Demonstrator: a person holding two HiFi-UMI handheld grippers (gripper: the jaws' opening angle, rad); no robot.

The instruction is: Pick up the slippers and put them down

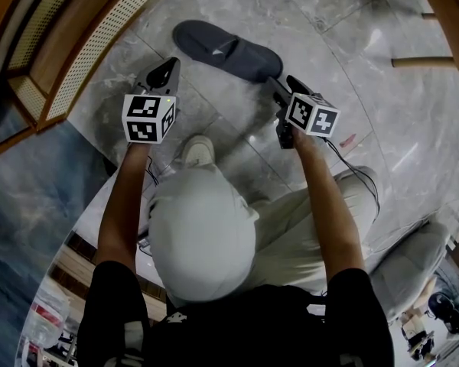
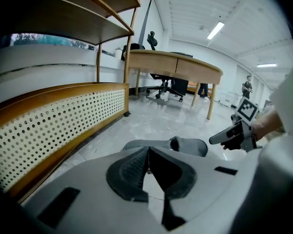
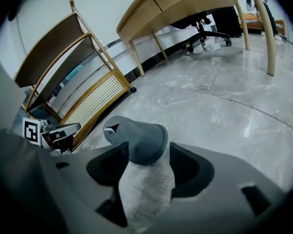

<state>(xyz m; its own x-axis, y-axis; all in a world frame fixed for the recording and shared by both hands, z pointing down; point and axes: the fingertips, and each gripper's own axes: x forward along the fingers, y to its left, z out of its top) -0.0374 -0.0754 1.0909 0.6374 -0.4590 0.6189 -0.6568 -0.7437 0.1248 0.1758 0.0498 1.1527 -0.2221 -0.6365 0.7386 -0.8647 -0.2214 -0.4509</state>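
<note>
Closest to the lens in the head view is the person's pale cap (image 1: 203,232), filling the lower middle of the frame, with both bare forearms reaching up from it. At the upper middle, a dark grey slipper (image 1: 228,50) lies flat on the grey marble floor (image 1: 382,128), its length running from upper left to lower right. The right gripper (image 1: 284,84) points down at the slipper's lower-right end; its own view shows the jaws spread wide, released, with that end of the slipper in the gap and neither pad pressing on it. The left gripper (image 1: 167,69) hangs left of the slipper, clear of it, jaws clenched together on nothing. A wooden rack (image 1: 84,52) with a perforated panel stands at the upper left.
</note>
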